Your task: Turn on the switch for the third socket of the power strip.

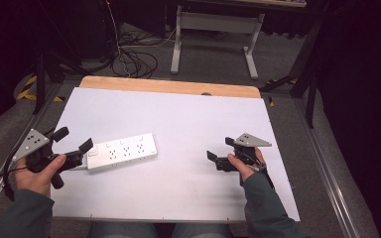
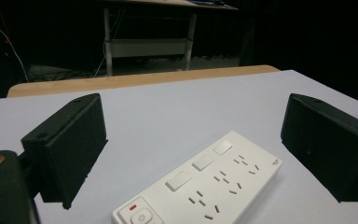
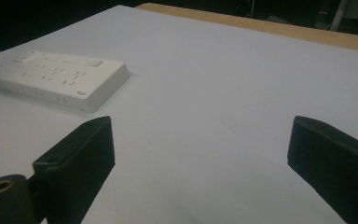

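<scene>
White plastic forms the power strip (image 1: 122, 151), which lies flat on the pale table sheet (image 1: 188, 119), left of centre in the high view. Its long axis runs roughly left to right across the table, slightly tilted so the right end sits a little farther from the person. The power button end with a red mark points toward the left gripper (image 1: 73, 140); a short white cable loop leaves that same end. On its top face are 3 rectangular switches and 3 groups of socket slots.

In the left gripper view, the jaws stand wide apart and released, with the strip (image 2: 200, 186) on the table between and just ahead of them, untouched. The right gripper (image 1: 219, 153) is held well apart from the strip, over bare sheet on the right side; its jaws also stand wide open, grasping nothing.
</scene>
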